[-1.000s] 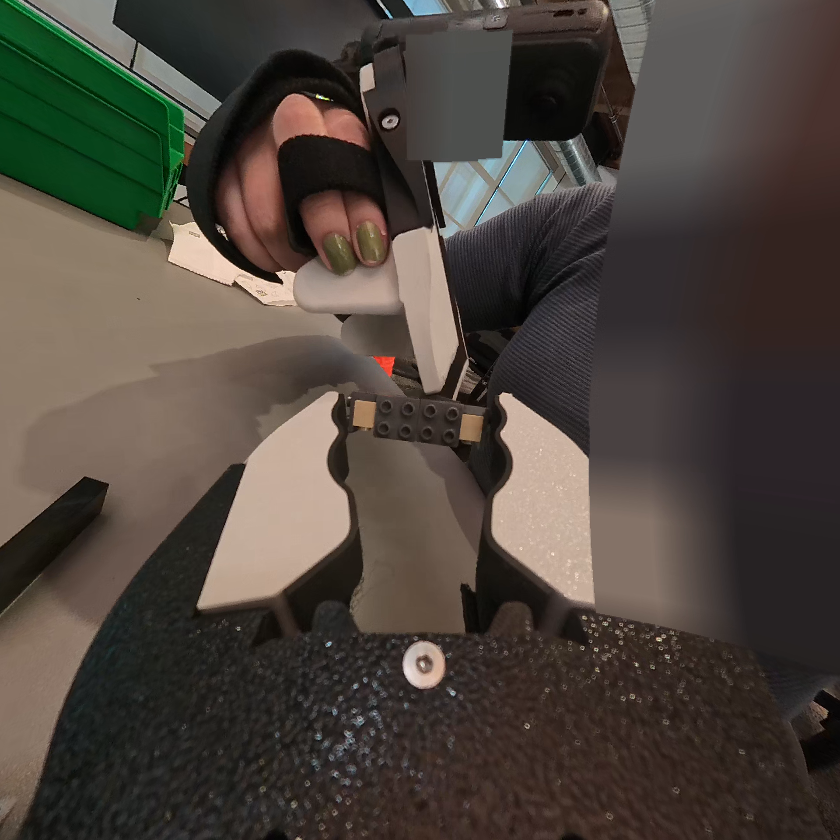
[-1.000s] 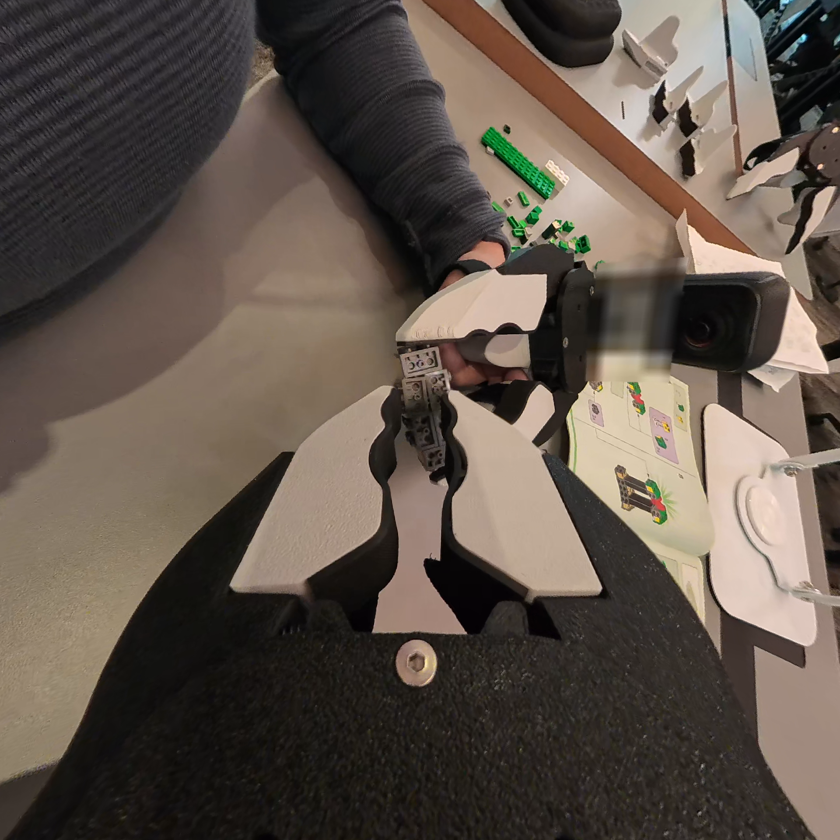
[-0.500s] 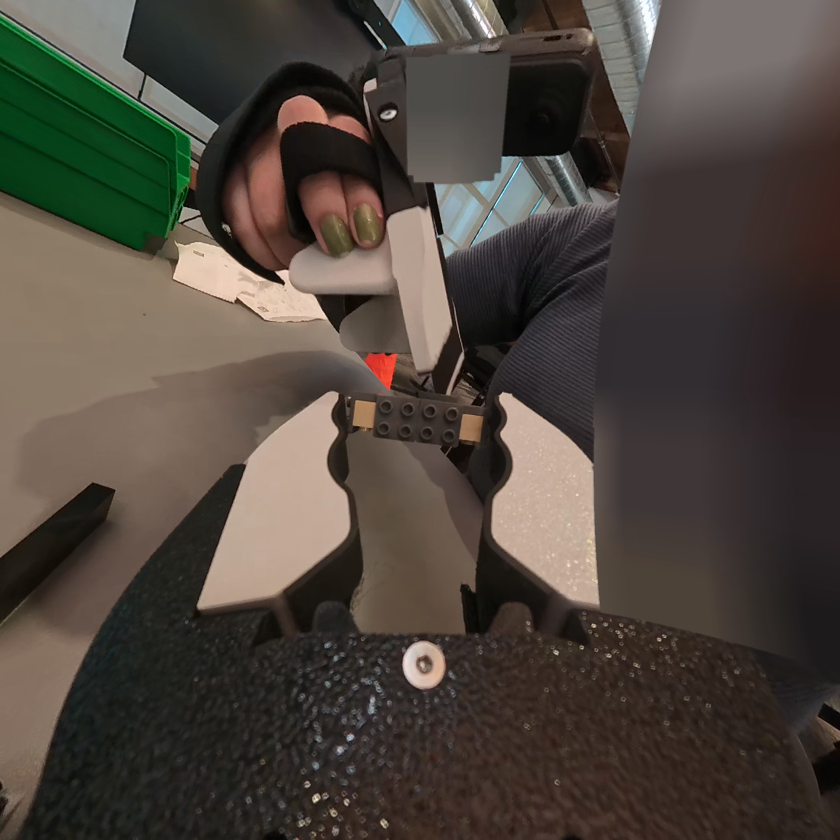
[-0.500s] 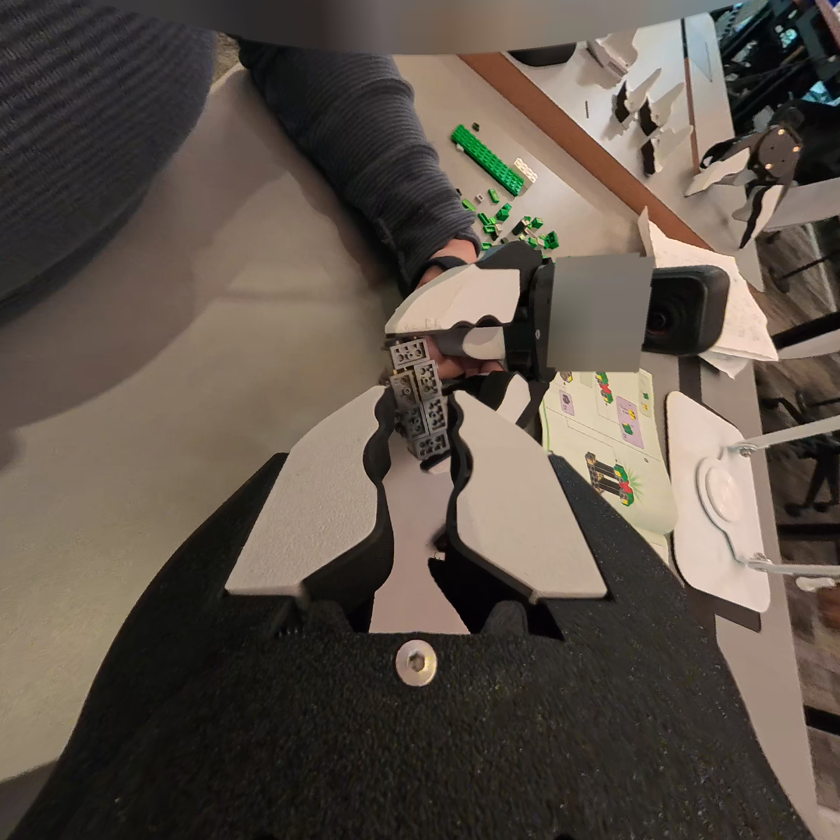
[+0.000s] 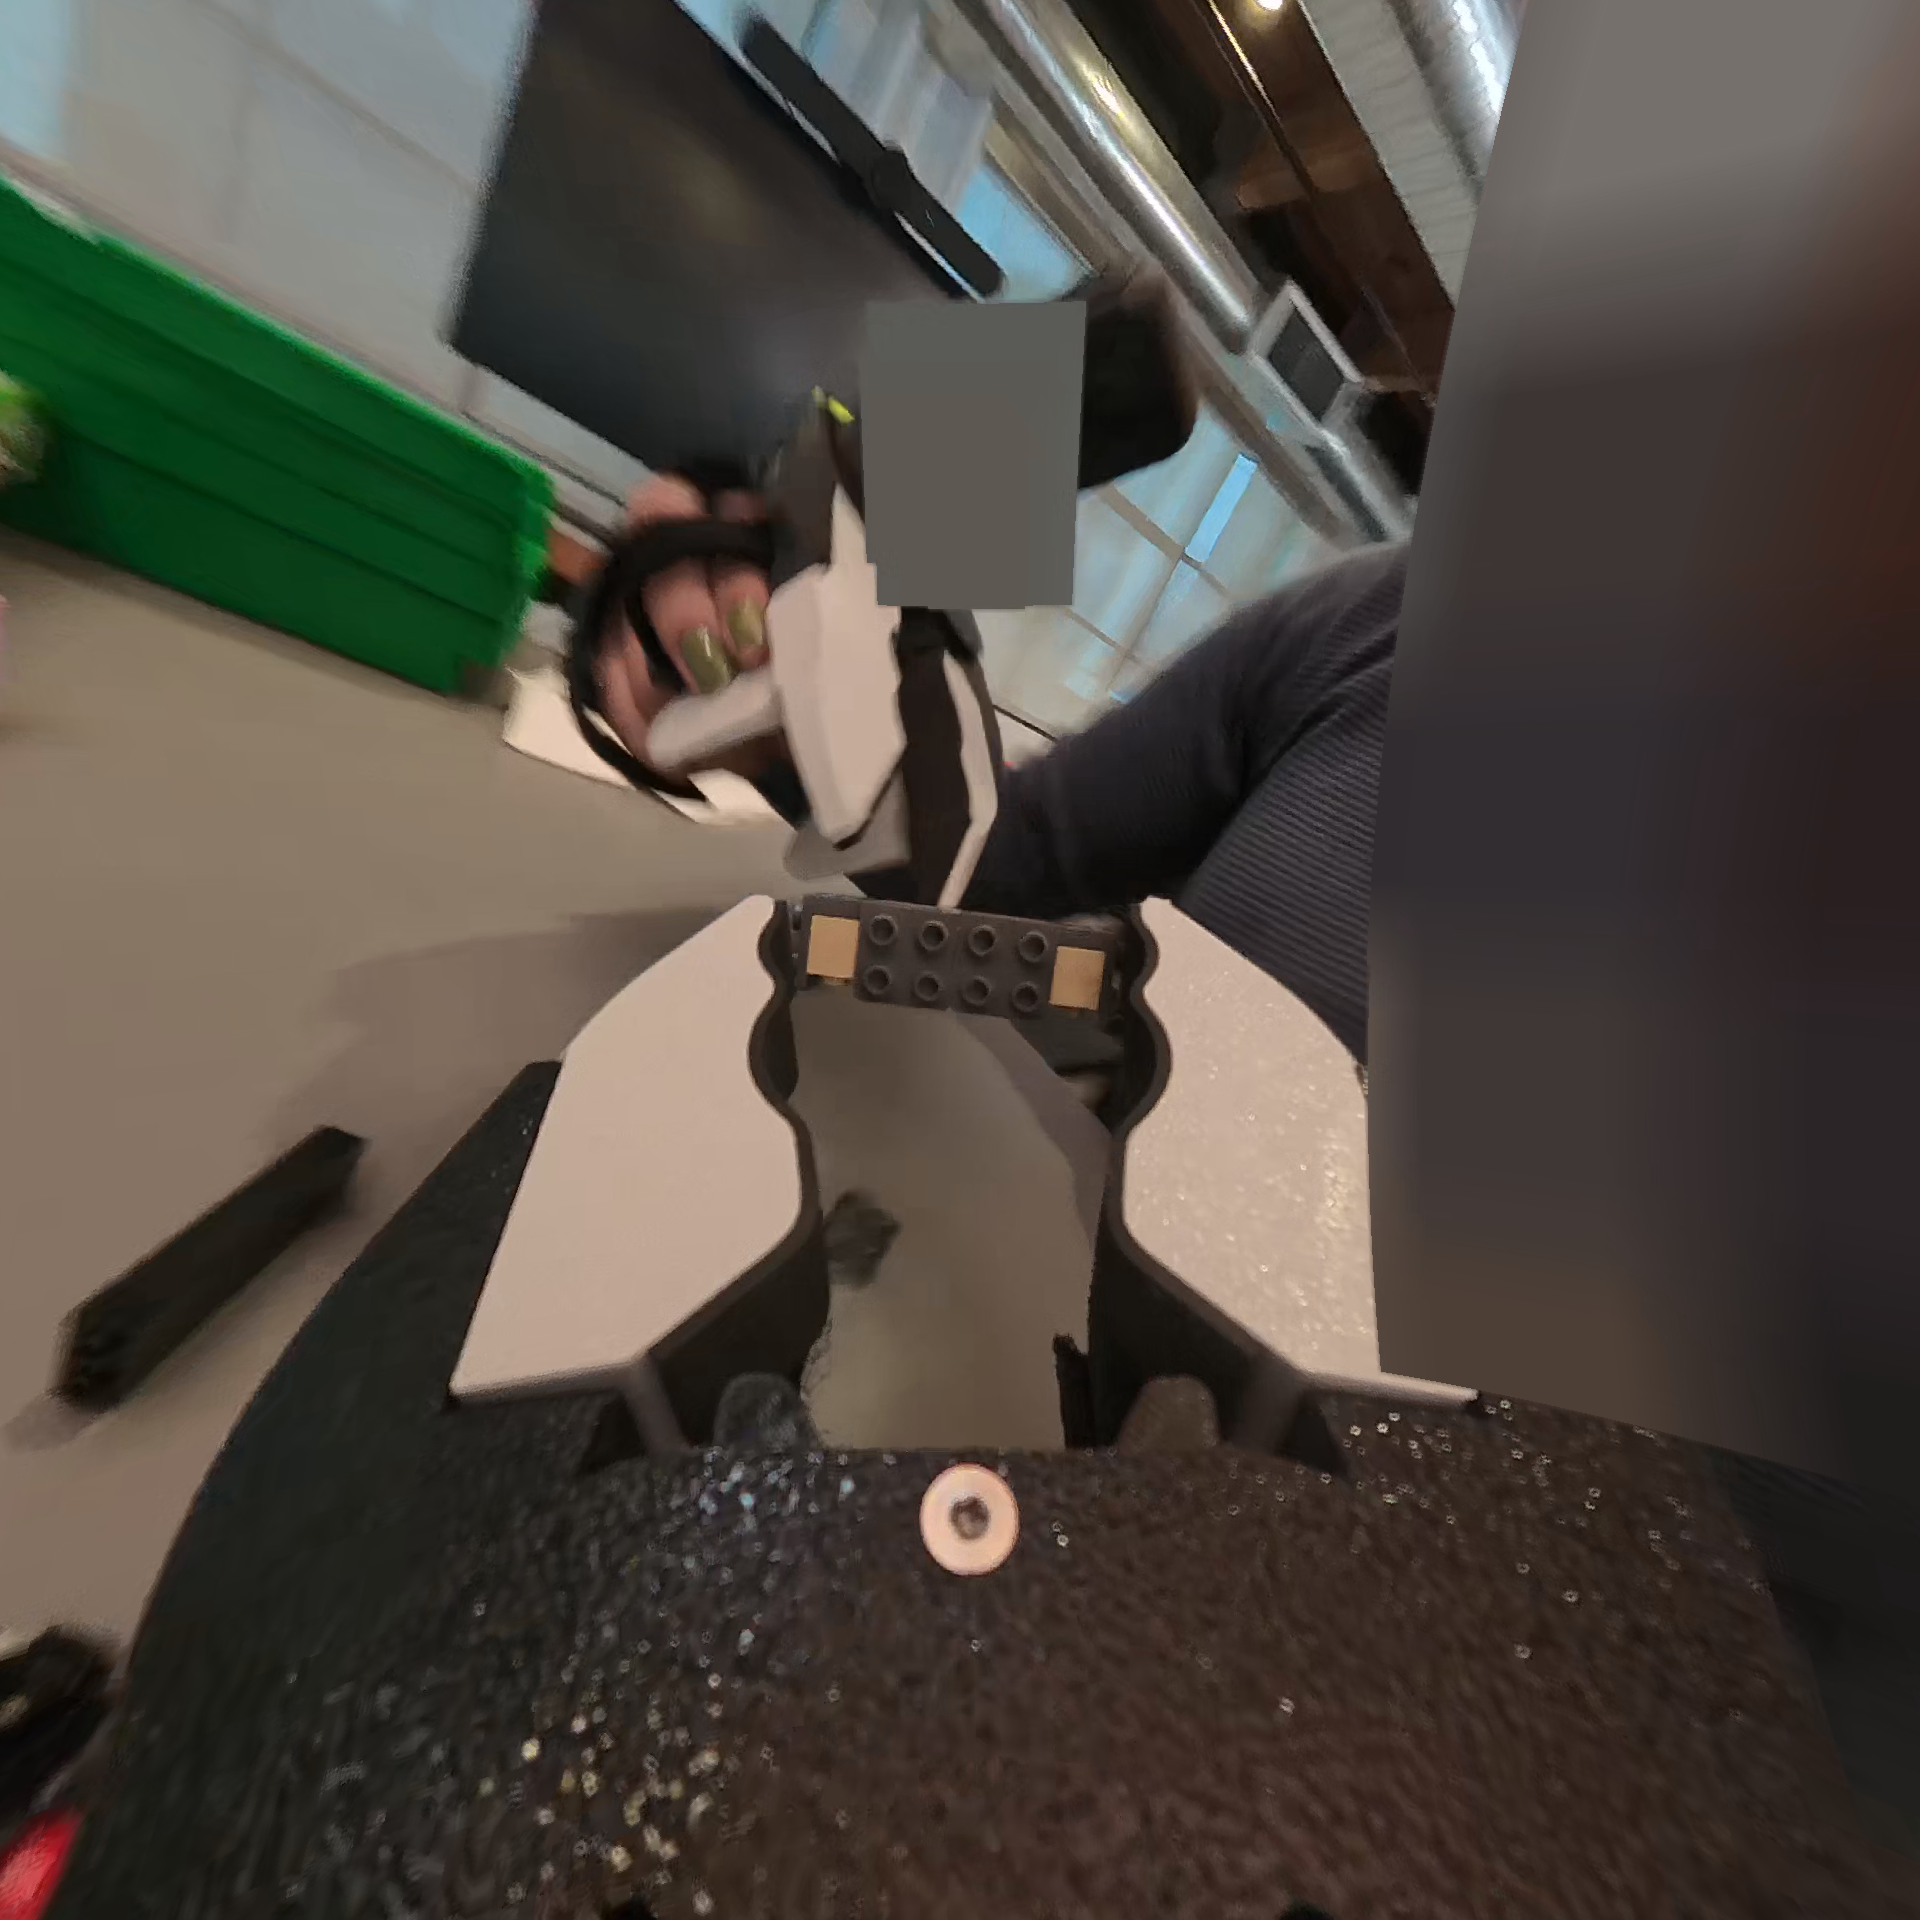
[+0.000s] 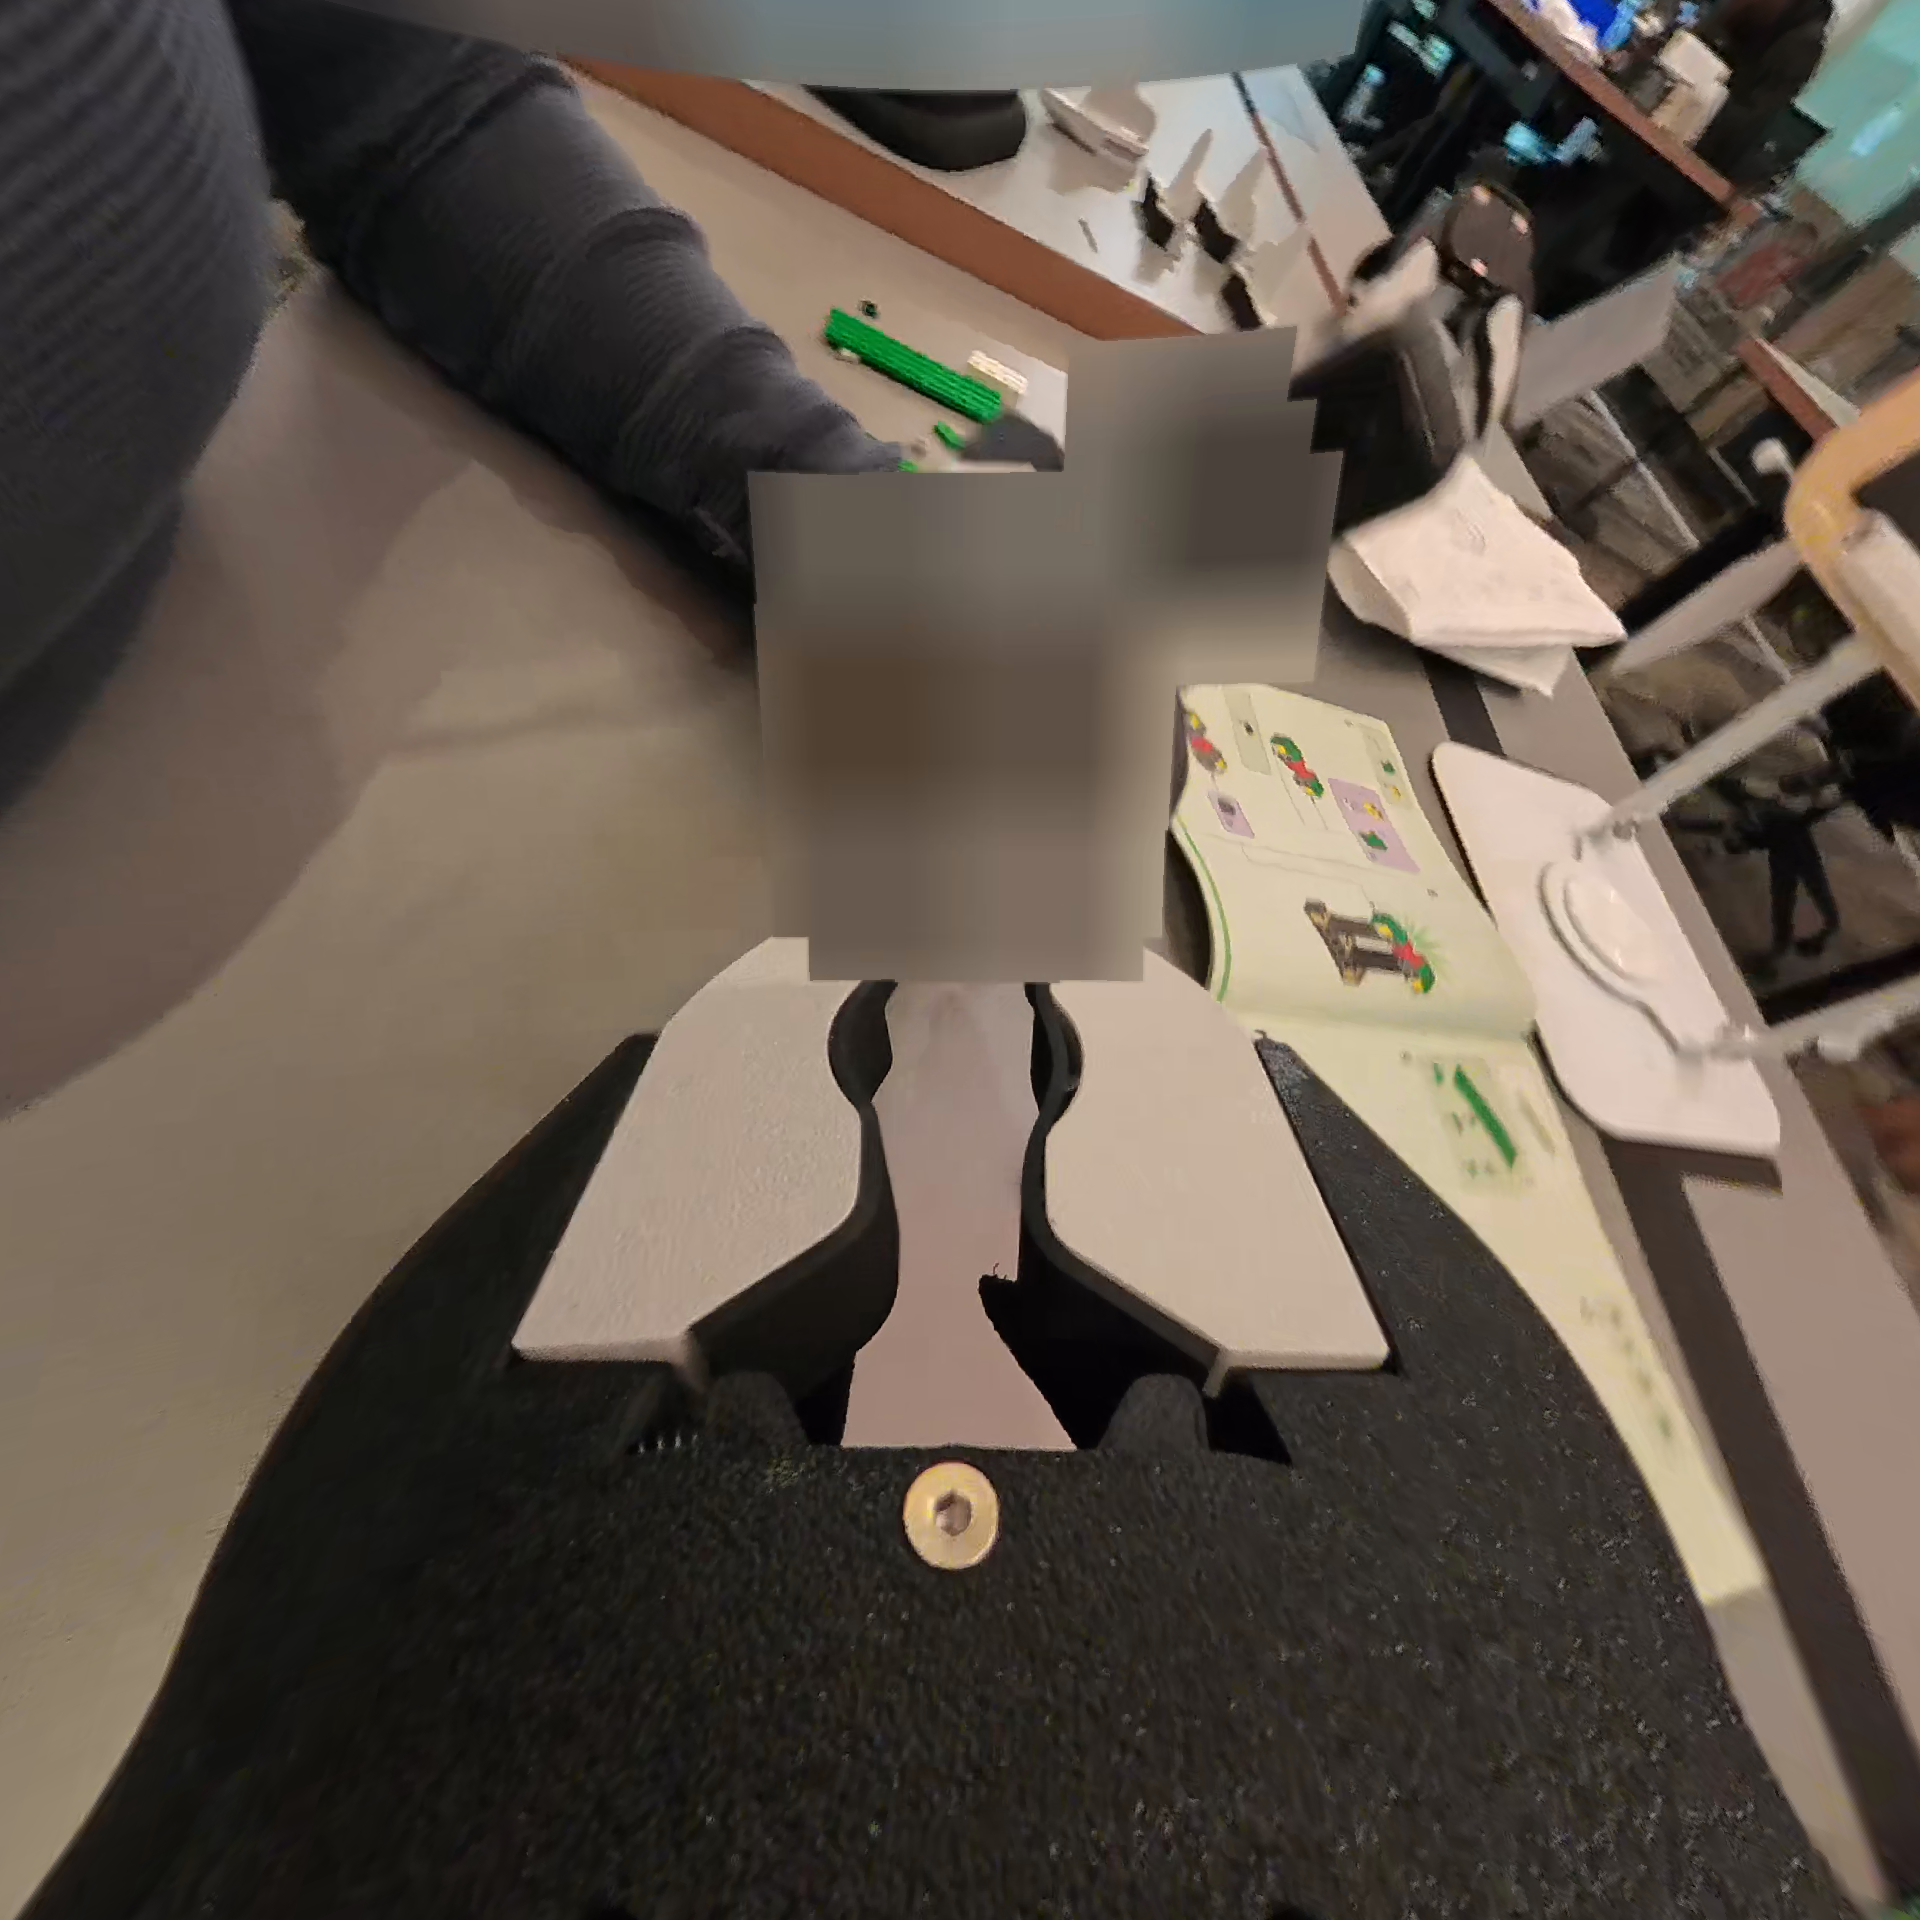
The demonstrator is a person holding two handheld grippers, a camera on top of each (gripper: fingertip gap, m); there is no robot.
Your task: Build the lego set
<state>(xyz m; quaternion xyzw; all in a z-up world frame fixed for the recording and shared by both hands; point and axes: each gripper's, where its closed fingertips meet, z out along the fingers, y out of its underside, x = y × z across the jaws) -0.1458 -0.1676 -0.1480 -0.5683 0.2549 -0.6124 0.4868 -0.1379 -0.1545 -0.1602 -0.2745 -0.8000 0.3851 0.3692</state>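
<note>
While right gripper (image 6: 956, 997) seemingly empty, dk-grey brick (image 5: 951, 961) in left gripper (image 5: 954, 966).

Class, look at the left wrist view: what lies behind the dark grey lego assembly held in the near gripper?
Behind the dark grey lego assembly is the right gripper, a hand holding it, and a dark sleeve. A grey patch covers the gripper's upper part.

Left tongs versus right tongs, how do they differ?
Left tongs clamp a grey brick across their tips; right tongs show nothing in the gap, though a blur hides their tips. Left tongs stand wider apart than right tongs. Both have white fingers.
</note>
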